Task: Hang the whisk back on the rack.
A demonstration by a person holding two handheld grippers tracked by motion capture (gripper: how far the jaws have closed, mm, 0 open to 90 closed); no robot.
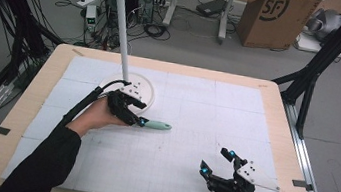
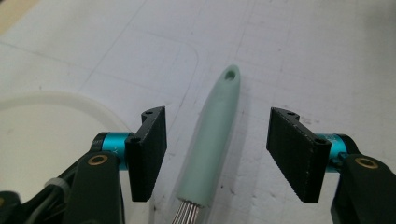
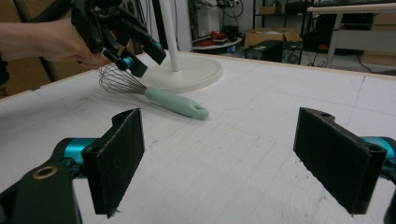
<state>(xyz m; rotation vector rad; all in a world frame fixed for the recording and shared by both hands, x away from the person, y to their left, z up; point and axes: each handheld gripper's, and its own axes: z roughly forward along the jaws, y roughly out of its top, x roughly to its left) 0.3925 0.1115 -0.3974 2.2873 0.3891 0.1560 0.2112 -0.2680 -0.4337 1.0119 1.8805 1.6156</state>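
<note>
my left gripper (image 2: 217, 156): jaws apart, straddling mint-green-handled wire whisk (image 2: 210, 149) lying flat on white mat by the stand base (image 1: 144, 92) | my right gripper (image 3: 233, 158): apart, idle | risk: rounded handle rolls aside if I close off-centre

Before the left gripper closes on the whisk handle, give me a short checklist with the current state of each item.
1. Left gripper open: ok.
2. Whisk handle between its jaws: ok, roughly centred.
3. Jaws low enough to clamp the handle: cannot tell.
4. Whisk lying flat on the table, clear of the stand base: ok.
5. Right gripper open and well away from the whisk: ok.
</note>
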